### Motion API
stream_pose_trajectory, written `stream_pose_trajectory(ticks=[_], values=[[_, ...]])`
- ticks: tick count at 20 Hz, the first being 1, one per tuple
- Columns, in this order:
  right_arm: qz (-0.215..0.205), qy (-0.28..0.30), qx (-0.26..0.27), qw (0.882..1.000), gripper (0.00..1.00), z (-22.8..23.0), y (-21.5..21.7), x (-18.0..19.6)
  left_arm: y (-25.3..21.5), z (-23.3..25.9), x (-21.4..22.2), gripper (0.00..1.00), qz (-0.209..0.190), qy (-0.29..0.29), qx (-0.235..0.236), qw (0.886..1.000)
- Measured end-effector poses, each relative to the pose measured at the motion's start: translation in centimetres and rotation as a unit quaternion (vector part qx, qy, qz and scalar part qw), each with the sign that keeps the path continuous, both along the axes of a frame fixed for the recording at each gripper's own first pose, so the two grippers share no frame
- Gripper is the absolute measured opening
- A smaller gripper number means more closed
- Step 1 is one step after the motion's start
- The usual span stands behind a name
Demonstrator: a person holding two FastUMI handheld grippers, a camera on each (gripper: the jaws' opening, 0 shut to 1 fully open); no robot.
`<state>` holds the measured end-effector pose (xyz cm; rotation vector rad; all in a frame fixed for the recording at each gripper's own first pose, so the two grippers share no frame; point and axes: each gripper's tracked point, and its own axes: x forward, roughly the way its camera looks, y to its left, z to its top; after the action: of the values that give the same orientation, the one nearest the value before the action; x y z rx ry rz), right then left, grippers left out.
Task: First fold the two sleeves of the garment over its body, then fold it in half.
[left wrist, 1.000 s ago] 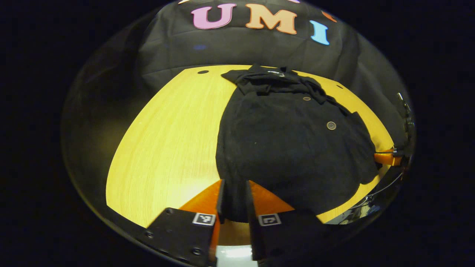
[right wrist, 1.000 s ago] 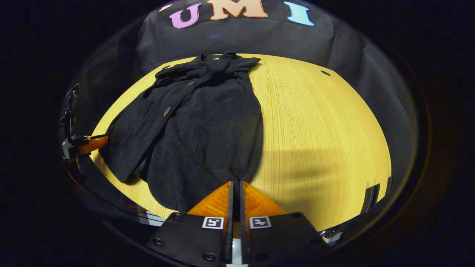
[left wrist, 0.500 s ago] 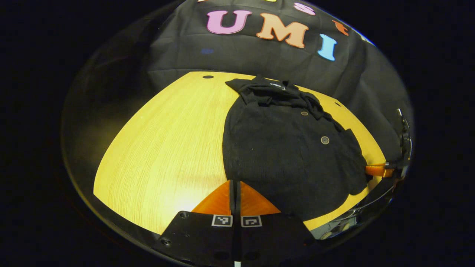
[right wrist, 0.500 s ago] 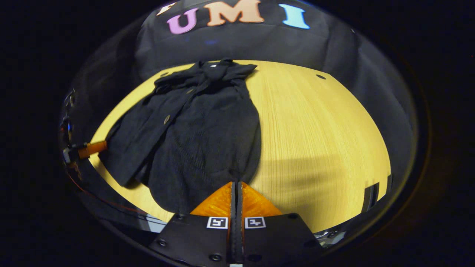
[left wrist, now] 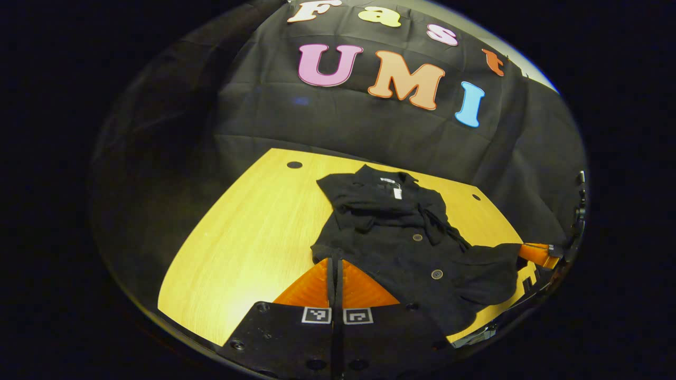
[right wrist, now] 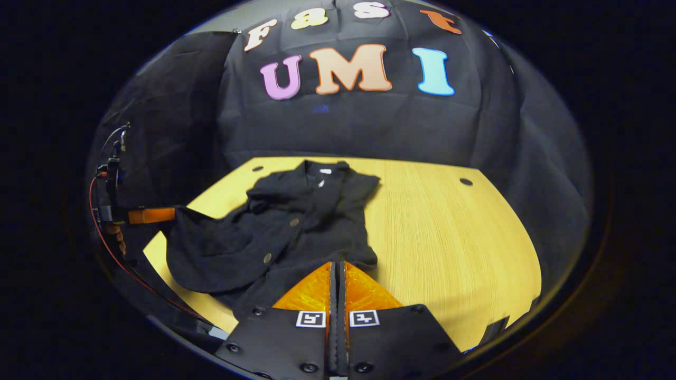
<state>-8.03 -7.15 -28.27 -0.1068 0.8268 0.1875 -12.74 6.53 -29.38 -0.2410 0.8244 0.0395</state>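
With its fingers pressed together on the near left hem corner of the black garment (left wrist: 401, 248), the left gripper (left wrist: 335, 262) holds that corner lifted off the wooden table (left wrist: 248, 237), and it appears at the left edge of the right gripper view too, pinching the same cloth. Between the two tools the lower body of the garment hangs raised and sagging, while its collar end lies flat at the far side of the table, buttons facing up. Over on the right, the right gripper (right wrist: 338, 266) is likewise clamped on the near right hem corner, bare tabletop stretching away to its right.
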Motion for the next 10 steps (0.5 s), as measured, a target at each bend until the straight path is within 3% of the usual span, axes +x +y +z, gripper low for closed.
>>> stream_pose_trajectory(ticks=[2,6,10], values=[[0.019,-0.045,0.013,0.999,0.02,2.5,0.8,3.8,0.8,2.3,2.8,0.00,0.009,-0.026,0.012,1.000],[0.011,-0.074,0.020,0.997,0.02,5.0,0.4,7.7,1.8,4.6,6.8,0.00,0.018,-0.045,0.009,0.999],[-0.006,-0.097,0.025,0.995,0.02,6.6,0.5,11.2,3.1,4.9,10.8,0.00,-0.001,-0.054,0.025,0.998]])
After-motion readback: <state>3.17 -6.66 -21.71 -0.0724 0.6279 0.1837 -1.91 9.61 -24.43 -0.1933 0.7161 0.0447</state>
